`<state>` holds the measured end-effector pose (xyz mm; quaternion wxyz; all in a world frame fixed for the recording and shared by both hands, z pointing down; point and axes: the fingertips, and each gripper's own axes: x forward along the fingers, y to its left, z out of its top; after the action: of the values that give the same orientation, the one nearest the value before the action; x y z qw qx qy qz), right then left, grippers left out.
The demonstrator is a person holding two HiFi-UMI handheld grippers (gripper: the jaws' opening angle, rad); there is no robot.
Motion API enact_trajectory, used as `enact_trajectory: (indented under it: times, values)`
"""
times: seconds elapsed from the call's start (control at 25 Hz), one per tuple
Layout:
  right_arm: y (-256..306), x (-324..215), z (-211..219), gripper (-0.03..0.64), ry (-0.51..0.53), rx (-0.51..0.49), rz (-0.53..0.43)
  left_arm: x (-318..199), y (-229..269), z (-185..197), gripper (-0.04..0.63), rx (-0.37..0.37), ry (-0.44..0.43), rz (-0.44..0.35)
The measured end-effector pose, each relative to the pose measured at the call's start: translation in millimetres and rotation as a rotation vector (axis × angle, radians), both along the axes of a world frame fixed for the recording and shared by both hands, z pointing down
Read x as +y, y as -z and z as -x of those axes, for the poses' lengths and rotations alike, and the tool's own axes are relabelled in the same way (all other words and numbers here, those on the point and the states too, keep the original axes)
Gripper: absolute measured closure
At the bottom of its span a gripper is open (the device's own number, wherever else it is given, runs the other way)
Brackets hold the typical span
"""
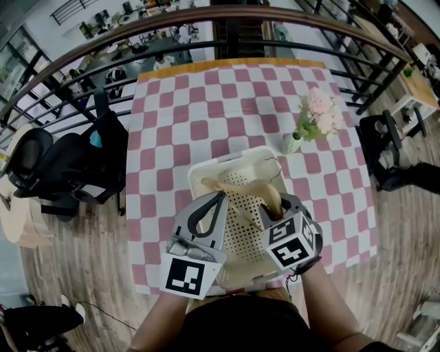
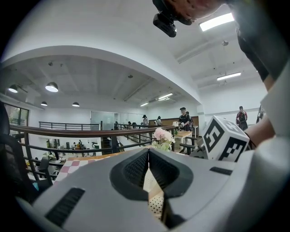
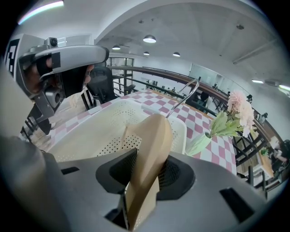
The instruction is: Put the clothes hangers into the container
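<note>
A table (image 1: 206, 117) under a pink-and-white checked cloth fills the middle of the head view, with a dark railing (image 1: 206, 15) curving past its far edge at 12 o'clock. Black chairs (image 1: 75, 165) stand on the wooden floor off the table's 9 o'clock side.

The cream perforated container (image 1: 227, 159) sits on the cloth at the table's 6 o'clock edge, just in front of the person. Inside it is the wooden clothes hanger (image 1: 258, 189), whose pale curved body runs across the basket's far half. Its metal hook (image 1: 275, 165) rises toward the far rim at about 1 o'clock. The lower end may be resting on the dotted floor of the basket, but the head view is too cramped to be sure.

The right gripper (image 3: 147, 174) comes in from 5 o'clock of the container, tilted down, and its jaws are clamped on one arm of the hanger. The wood stands upright between the dark pads in the right gripper view.

The left gripper (image 2: 148, 154) is at the container's 7 o'clock corner, above the rim, with its jaws meeting at the tips and nothing between them.

A small green vase of pink flowers (image 1: 313, 117) stands on the cloth at 1 o'clock from the container, near it but not touching.
</note>
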<state>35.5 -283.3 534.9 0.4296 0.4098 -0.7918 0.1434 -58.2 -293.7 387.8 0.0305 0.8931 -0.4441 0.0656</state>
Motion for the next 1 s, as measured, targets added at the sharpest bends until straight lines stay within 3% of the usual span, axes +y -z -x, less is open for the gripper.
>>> enact_trajectory:
  times: [0.52,1.0]
  values:
    - [-6.0,3.2,-10.0,0.492,-0.029,0.023,0.054,-4.4,-3.3,-12.3,0.586,-0.005,-0.044,0.005]
    - [-10.5,4.3,-20.2,0.465,-0.006,0.145,0.044,-6.1,-6.4,-17.0,0.586,-0.008,-0.06,0.013]
